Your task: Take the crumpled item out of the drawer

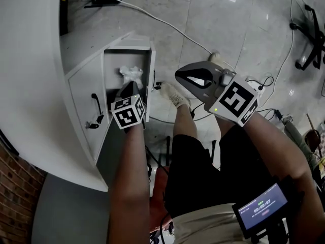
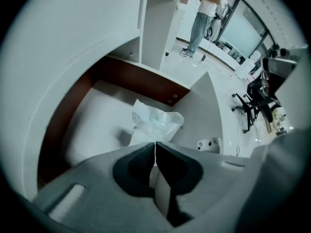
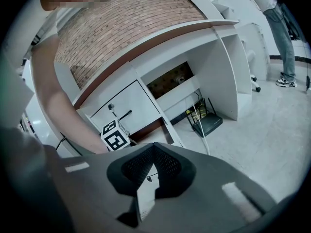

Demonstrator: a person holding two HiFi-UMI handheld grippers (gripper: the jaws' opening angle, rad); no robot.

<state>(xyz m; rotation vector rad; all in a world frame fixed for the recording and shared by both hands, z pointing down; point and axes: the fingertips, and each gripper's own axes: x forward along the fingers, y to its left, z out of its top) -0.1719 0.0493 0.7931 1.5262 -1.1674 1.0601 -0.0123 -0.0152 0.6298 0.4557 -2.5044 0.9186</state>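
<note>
A white crumpled item [image 1: 131,74] lies in the open drawer [image 1: 151,67] of the white curved counter. My left gripper [image 1: 128,88] reaches into the drawer right under it. In the left gripper view the jaws stand together at the item's [image 2: 156,122] near edge, with a thin white sliver of it pinched between them; the left gripper [image 2: 155,144] is shut on it over the drawer's pale floor [image 2: 95,123]. My right gripper [image 1: 179,76] hangs over the floor to the right of the drawer. It [image 3: 154,146] is shut with nothing in it.
A second drawer front with a black handle [image 1: 95,103] sits left of the open one. The person's shoe [image 1: 175,94], floor cables [image 1: 177,29] and an office chair [image 1: 311,34] are on the grey floor. A router [image 3: 206,125] lies under the desk.
</note>
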